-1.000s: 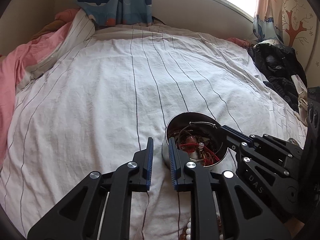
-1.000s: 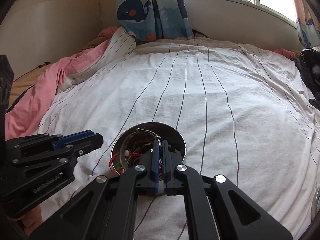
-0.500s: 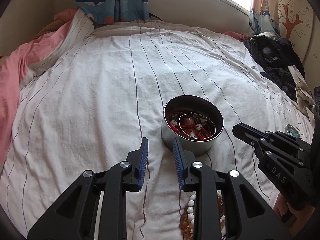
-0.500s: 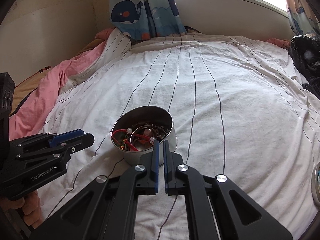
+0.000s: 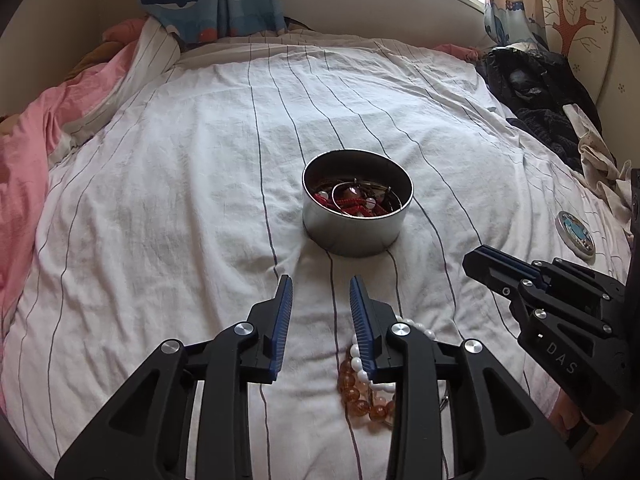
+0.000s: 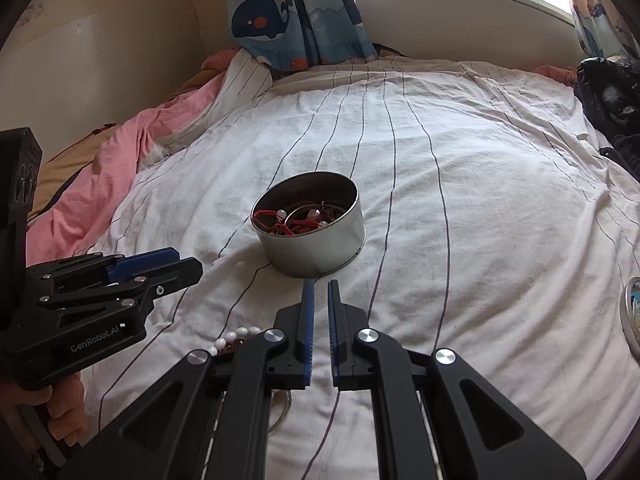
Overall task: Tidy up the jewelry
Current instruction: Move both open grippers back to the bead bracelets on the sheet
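From the left wrist, the round metal tin (image 5: 357, 216) stands upright on the striped sheet (image 5: 180, 200), holding red cord bracelets (image 5: 352, 202) and a wire hoop; the left gripper (image 5: 321, 286), jaws just widening and empty, hovers above a white-and-amber bead strand (image 5: 362, 380) running toward the camera. From the right wrist, the same tin (image 6: 316, 236) lies just ahead of the right gripper (image 6: 319, 290), whose jaws have parted a slit, gripping nothing; its lid (image 6: 632, 312) lies well right.

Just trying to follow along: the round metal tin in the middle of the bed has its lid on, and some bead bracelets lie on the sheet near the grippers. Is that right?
Not quite. The tin is open, with no lid on it: both wrist views look straight into it and show red cords and rings inside. The rest holds: bead bracelets do lie on the sheet near the grippers.
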Tool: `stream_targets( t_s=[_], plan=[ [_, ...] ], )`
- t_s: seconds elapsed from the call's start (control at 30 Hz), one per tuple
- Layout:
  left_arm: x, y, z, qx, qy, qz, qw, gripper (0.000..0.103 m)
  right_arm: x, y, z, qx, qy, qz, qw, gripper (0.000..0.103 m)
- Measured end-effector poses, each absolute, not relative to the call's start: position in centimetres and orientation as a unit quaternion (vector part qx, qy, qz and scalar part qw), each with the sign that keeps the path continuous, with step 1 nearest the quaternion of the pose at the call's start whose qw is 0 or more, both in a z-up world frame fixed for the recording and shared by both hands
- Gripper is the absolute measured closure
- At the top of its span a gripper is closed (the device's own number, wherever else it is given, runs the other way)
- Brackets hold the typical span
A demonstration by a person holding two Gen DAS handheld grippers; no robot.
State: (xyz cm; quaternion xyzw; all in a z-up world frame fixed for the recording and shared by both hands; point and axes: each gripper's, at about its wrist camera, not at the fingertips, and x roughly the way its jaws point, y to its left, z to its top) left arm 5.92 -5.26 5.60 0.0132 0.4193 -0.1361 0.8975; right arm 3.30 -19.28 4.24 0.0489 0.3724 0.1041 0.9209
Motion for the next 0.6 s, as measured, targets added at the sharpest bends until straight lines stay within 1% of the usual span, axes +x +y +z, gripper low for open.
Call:
stream_targets(
  t_s=[0.03, 0.1, 0.37, 0.6],
  plan=[
    [5.5, -5.3, 5.5, 0.015, 0.422, -0.136, 0.896, 0.074, 2.9, -19.5, 4.2, 0.051, 0.373, 0.103, 0.921, 0.089],
    [4.9, -5.5, 5.4, 0.019, 0.426, -0.137, 0.894, 0.074, 2.2, -20.0, 4.1, 0.056, 0.374, 0.101, 0.92, 0.086],
    [2.7, -6.2, 5.3, 0.032, 0.433, -0.132, 0.891, 0.072, 0.8, -19.9, 4.1, 0.035, 0.367, 0.089, 0.925, 0.082],
    [2.1, -6.3, 5.3, 0.035, 0.434, -0.122, 0.892, 0.068, 0.5, -19.6, 4.3, 0.021, 0.36, 0.087, 0.929, 0.08]
  ],
)
